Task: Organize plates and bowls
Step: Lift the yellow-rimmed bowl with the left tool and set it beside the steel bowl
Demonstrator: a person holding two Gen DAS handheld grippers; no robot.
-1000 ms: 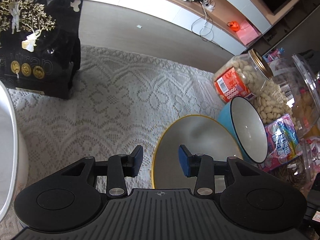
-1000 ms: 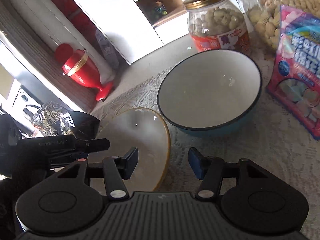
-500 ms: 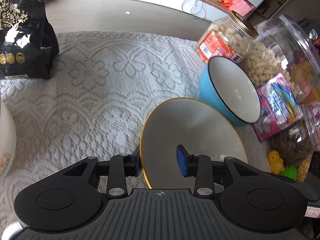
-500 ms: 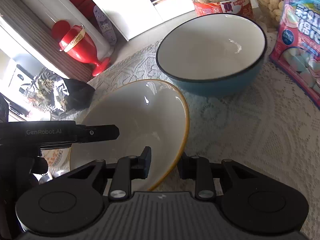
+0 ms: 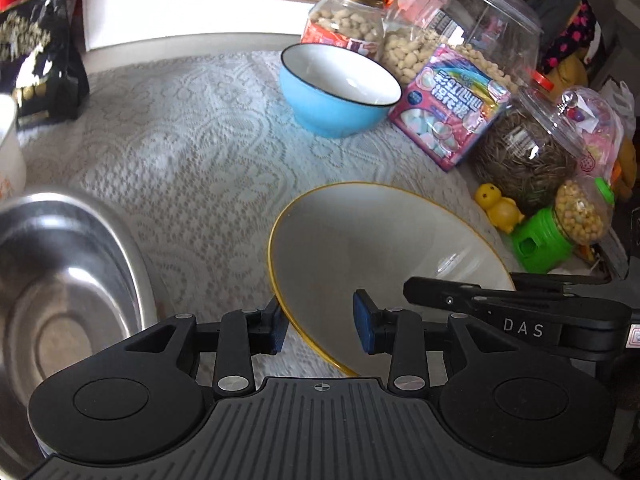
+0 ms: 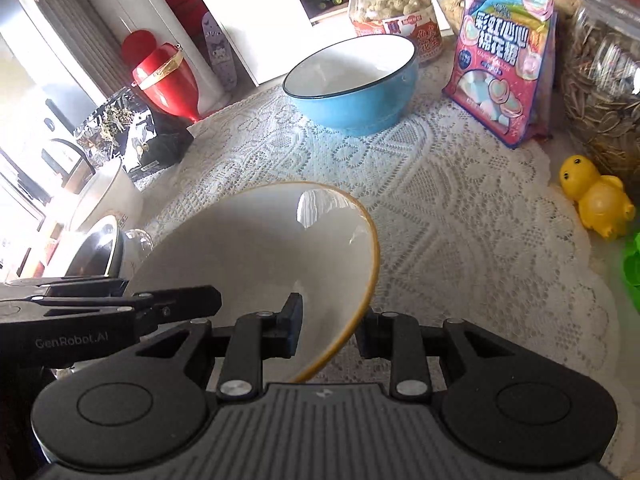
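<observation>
A white bowl with a yellow rim is held between both grippers, tilted above the lace cloth; it also shows in the right wrist view. My left gripper straddles its left rim with one finger inside and one outside. My right gripper straddles its right rim the same way. A blue bowl with a white inside stands farther back; it also shows in the right wrist view. A steel bowl sits at the left.
Snack jars, a pink marshmallow bag, a seed jar, a yellow duck toy and a green dispenser line the right side. A black bag and a white pot stand at the left.
Both grippers have lifted the white bowl and carried it back and left, away from the blue bowl. The steel bowl has come into the left view.
</observation>
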